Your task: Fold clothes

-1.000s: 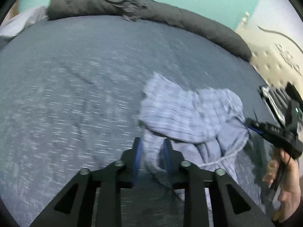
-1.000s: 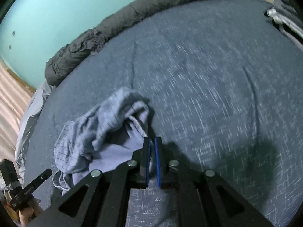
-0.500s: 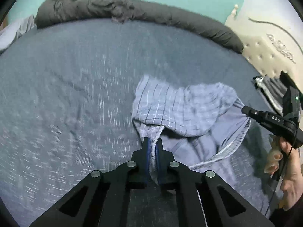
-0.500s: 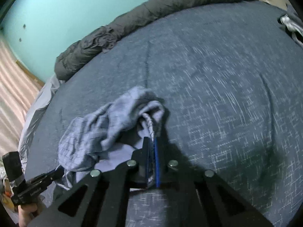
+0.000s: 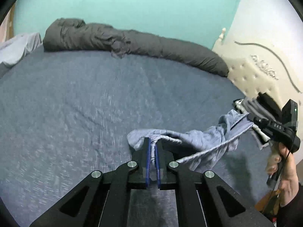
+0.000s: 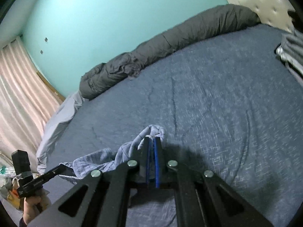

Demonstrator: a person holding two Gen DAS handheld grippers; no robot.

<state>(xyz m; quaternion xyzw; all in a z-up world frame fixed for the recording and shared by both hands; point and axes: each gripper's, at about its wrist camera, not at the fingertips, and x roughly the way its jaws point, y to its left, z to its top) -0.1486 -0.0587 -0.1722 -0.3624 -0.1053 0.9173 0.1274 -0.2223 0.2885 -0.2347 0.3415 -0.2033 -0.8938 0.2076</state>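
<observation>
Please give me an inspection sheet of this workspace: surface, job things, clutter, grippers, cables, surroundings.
Surface: blue bedspread, wrinkled.
Job's things: light blue checked garment, hanging stretched between both grippers, above the bed.
Clutter: rolled grey duvet along the far edge; folded grey clothes near the headboard.
Grippers: left gripper shut on the garment; right gripper shut on the garment.
Cables: thin black cable by the person's hand.
Surroundings: turquoise wall, pink curtain, tufted headboard.

White letters "DAS" stand on the black body of the right gripper [image 5: 249,117], seen from the left wrist camera.
</observation>
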